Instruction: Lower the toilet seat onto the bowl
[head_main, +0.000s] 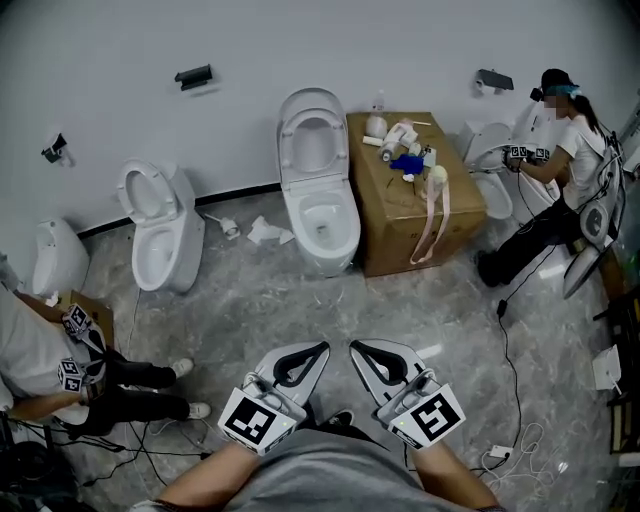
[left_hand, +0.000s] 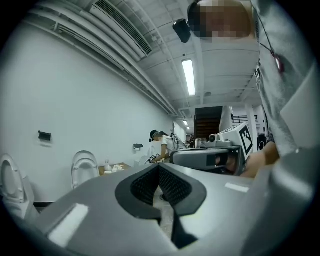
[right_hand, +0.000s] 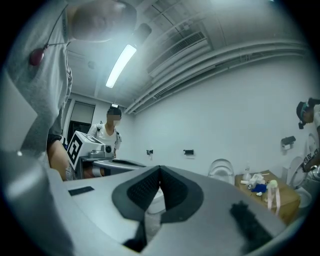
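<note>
The white toilet (head_main: 320, 215) stands against the far wall in the head view, with its seat and lid (head_main: 312, 140) raised upright against the wall. Both grippers are held low, close to my body and well short of the toilet. My left gripper (head_main: 322, 348) is shut with nothing in it, and its tips (left_hand: 158, 166) meet in its own view, where the raised seat (left_hand: 84, 169) shows far off. My right gripper (head_main: 356, 346) is shut and empty as well, jaws touching (right_hand: 160, 167), with the toilet (right_hand: 221, 171) distant.
A cardboard box (head_main: 400, 215) with bottles and a strap stands right of the toilet. A second toilet (head_main: 160, 235) stands to the left. One person (head_main: 550, 165) works at the right wall, another (head_main: 50, 365) crouches at the lower left. Cables (head_main: 508, 345) and paper scraps (head_main: 268, 232) lie on the floor.
</note>
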